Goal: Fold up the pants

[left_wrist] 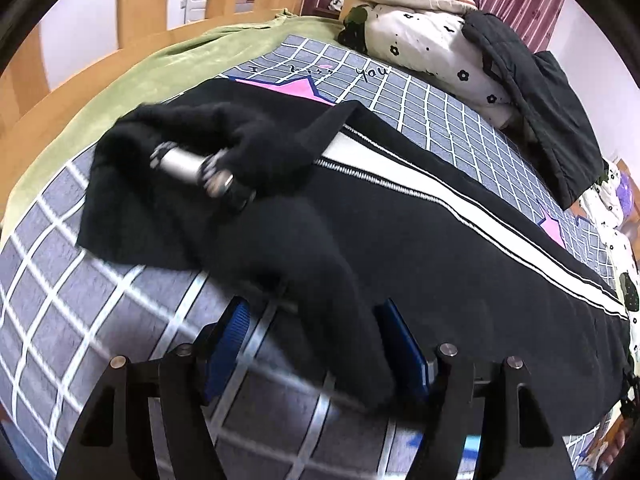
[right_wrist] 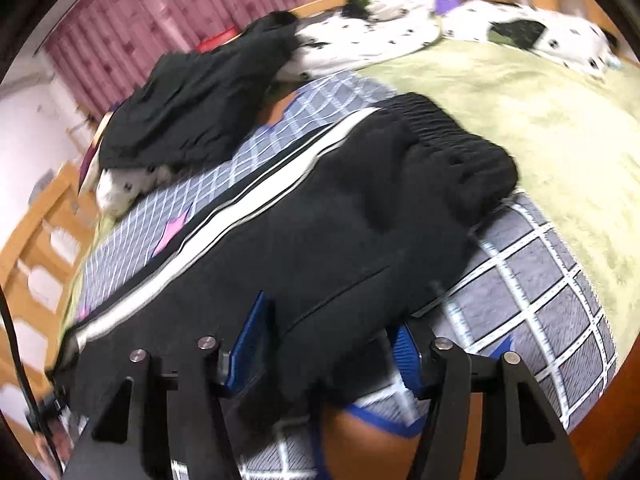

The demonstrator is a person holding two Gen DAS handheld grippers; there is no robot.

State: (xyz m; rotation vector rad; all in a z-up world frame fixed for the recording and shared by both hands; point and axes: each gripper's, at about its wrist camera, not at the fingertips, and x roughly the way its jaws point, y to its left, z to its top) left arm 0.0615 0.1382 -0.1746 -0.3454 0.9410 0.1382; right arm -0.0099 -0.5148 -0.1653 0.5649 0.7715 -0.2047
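1. Left wrist view shows the bed (left_wrist: pixel 100 296), a big flat place for folding.
2. Black pants (left_wrist: pixel 400 240) lie along it, one end flopped over.
3. Left gripper (left_wrist: pixel 316 344) is apart, cloth loose between its fingers.
4. Right gripper (right_wrist: pixel 332 340) is apart too, the pants edge between its fingers, not pinched.

pants (left_wrist: pixel 400 240) on checked blanket (left_wrist: pixel 100 300), quilt (left_wrist: pixel 420 40) behind, jacket (left_wrist: pixel 540 120) on quilt

A wooden-framed bed (left_wrist: pixel 24 92) carries a grey grid-patterned cover (left_wrist: pixel 440 100) over a green blanket (left_wrist: pixel 168 60). On it lie black pants (left_wrist: pixel 420 248); toward two o'clock, flowered bedding (left_wrist: pixel 424 40) under a dark jacket (left_wrist: pixel 540 100).
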